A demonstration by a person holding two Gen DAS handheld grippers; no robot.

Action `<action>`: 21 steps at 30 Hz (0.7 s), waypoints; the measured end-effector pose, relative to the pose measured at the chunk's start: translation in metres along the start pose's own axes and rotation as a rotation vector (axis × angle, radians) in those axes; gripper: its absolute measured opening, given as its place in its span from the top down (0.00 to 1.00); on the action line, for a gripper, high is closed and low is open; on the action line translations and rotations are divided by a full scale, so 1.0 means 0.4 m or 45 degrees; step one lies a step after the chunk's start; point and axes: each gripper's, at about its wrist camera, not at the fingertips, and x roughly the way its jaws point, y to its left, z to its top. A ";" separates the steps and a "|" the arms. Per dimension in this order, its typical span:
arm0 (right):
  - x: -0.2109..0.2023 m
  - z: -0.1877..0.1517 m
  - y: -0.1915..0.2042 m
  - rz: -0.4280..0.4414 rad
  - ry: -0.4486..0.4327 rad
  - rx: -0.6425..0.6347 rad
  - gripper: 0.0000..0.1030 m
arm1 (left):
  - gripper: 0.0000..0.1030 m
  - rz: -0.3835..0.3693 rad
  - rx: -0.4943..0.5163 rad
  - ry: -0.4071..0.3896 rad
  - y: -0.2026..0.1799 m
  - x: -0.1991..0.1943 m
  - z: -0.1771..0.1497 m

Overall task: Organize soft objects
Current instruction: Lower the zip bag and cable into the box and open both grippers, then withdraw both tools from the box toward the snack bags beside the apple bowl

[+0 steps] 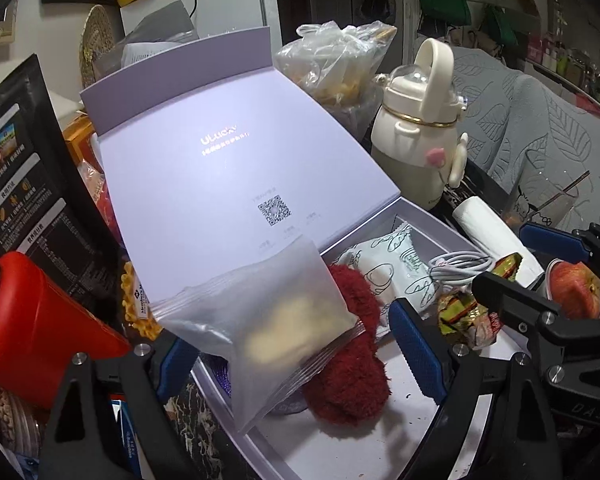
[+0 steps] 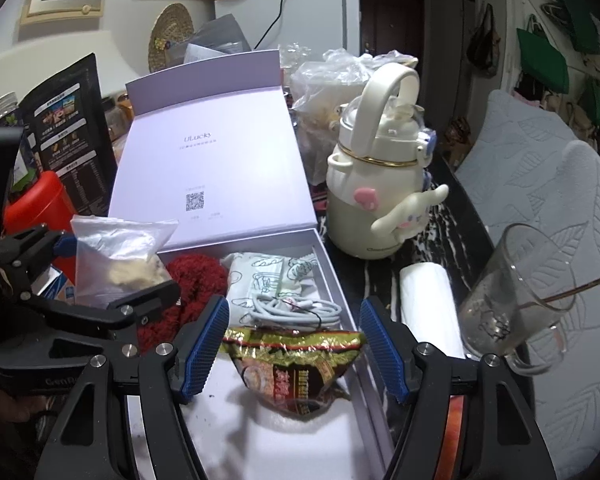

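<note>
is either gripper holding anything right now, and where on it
The left gripper looks open with the frosted zip bag between its fingers; whether it is gripped cannot be told. The right gripper is open, holding nothing.

A black marbled tabletop (image 2: 444,248) carries the open lilac box (image 2: 332,272), cream bottle (image 2: 376,216), paper roll (image 2: 428,300) and glass mug (image 2: 512,304)

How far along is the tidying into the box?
Already in the box: a red fuzzy item, a white printed pouch, a cable and a snack packet. In hand: a frosted zip bag between the left gripper fingers, over the box, not yet set down. The right gripper is open around the snack packet.
</note>
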 end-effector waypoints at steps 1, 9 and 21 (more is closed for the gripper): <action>-0.008 0.000 0.001 -0.004 -0.004 0.001 0.33 | 0.13 0.000 0.001 -0.005 -0.001 -0.008 0.002; -0.091 0.004 0.003 -0.024 -0.057 0.004 0.33 | 0.13 0.024 0.021 -0.070 -0.016 -0.091 0.026; -0.286 0.034 0.040 -0.055 -0.210 -0.040 0.33 | 0.13 0.038 0.034 -0.217 -0.035 -0.282 0.044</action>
